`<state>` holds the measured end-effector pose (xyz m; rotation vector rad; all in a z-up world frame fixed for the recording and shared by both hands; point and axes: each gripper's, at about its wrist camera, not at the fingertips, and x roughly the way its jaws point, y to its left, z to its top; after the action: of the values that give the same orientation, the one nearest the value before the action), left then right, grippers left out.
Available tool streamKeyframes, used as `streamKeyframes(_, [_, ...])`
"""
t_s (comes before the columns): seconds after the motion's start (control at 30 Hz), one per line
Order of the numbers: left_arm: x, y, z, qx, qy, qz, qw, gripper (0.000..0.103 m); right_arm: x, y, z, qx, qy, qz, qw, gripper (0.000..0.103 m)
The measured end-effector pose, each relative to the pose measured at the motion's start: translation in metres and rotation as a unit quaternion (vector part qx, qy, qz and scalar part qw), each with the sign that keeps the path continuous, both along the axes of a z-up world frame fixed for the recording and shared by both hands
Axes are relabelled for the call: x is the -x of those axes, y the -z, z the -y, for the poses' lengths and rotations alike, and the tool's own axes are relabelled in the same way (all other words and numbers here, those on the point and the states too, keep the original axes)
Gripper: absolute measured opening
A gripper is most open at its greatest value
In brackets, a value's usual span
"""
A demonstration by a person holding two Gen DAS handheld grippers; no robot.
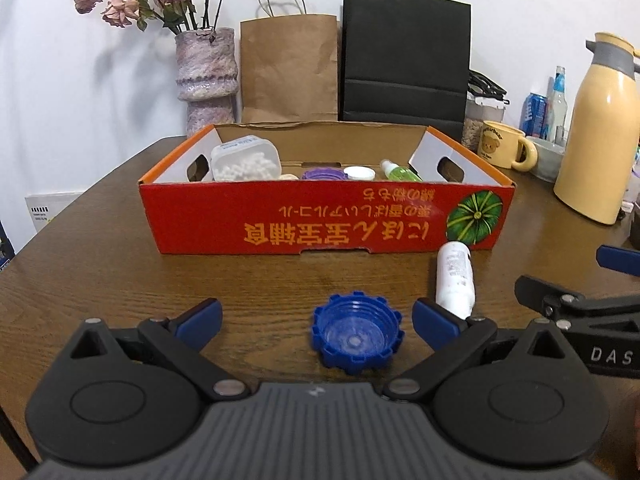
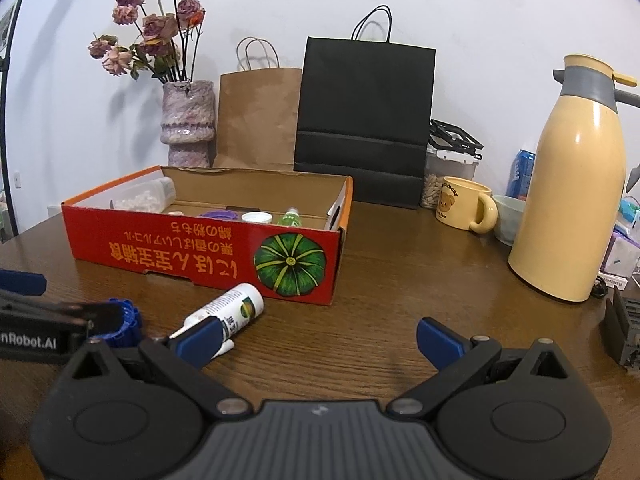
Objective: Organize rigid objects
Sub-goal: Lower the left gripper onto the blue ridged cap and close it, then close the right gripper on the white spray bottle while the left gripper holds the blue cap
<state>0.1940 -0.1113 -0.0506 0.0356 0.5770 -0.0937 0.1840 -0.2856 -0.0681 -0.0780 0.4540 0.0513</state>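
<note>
Both jaws released; blue cap (image 1: 357, 333) fully seen only from left; right view adds bottle's (image 2: 229, 313) label.

Blue cap (image 2: 124, 322) half behind left gripper; bottle label (image 1: 456, 264) unreadable

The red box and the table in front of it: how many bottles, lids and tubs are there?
Bottles: 2, the green spray bottle in the red box, the white bottle on the table.
Lids: 3, purple lid, white cap, blue lid.
Tubs: 1, clear tub.
Total: 6.
</note>
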Motion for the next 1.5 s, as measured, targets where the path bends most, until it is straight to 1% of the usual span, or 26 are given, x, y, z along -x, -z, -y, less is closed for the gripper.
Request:
streamKeyframes(0.2, [0.003, 0.005, 0.006, -0.018, 0.0, -0.007, 0.9998, 0.103, 0.0, 0.001, 0.0, 0.002, 0.002, -0.003, 1.0, 0.103])
streamKeyframes(0.37, [0.001, 0.008, 0.008, -0.024, -0.004, -0.014, 0.9996, 0.103, 0.001, 0.001, -0.002, 0.006, 0.001, -0.004, 1.0, 0.103])
streamKeyframes(0.63, [-0.007, 0.014, 0.01, -0.027, -0.008, -0.029, 0.9992, 0.103, -0.001, 0.001, -0.003, 0.01, -0.002, -0.007, 1.0, 0.103])
streamKeyframes(0.73, [-0.009, 0.014, 0.009, -0.021, -0.008, -0.03, 0.9993, 0.102, -0.001, 0.002, -0.003, 0.011, -0.003, -0.008, 1.0, 0.103])
streamKeyframes(0.77, [-0.009, 0.013, 0.009, -0.02, -0.007, -0.029, 0.9994, 0.097, -0.001, 0.002, -0.003, 0.011, -0.003, -0.009, 1.0, 0.103])
streamKeyframes(0.8, [-0.009, 0.013, 0.009, -0.019, -0.005, -0.029, 0.9994, 0.093, -0.001, 0.002, -0.004, 0.012, -0.003, -0.01, 1.0, 0.103])
streamKeyframes(0.83, [-0.01, 0.014, 0.01, -0.019, -0.003, -0.029, 0.9994, 0.086, -0.001, 0.002, -0.004, 0.012, -0.003, -0.011, 1.0, 0.103])
streamKeyframes(0.87, [-0.009, 0.014, 0.011, -0.019, 0.002, -0.03, 0.9994, 0.07, -0.002, 0.002, -0.004, 0.013, -0.003, -0.011, 1.0, 0.103])
streamKeyframes(0.9, [-0.009, 0.014, 0.011, -0.017, 0.008, -0.031, 0.9993, 0.058, -0.002, 0.002, -0.004, 0.014, -0.003, -0.012, 1.0, 0.103])
streamKeyframes(0.93, [-0.009, 0.014, 0.011, -0.015, 0.011, -0.032, 0.9993, 0.054, -0.002, 0.002, -0.004, 0.014, -0.003, -0.013, 1.0, 0.103])
streamKeyframes(1.1, [-0.005, 0.009, 0.008, -0.004, 0.02, -0.018, 0.9996, 0.053, -0.004, 0.003, -0.005, 0.02, -0.002, -0.018, 1.0, 0.103])
streamKeyframes(1.23, [-0.006, 0.007, 0.003, 0.001, 0.018, -0.015, 0.9997, 0.054, -0.005, 0.004, -0.007, 0.027, -0.001, -0.022, 0.999, 0.103])
streamKeyframes(1.5, [-0.016, 0.002, -0.013, -0.01, 0.001, -0.002, 0.9999, 0.054, -0.004, 0.004, -0.015, 0.035, -0.003, -0.021, 0.999, 0.103])
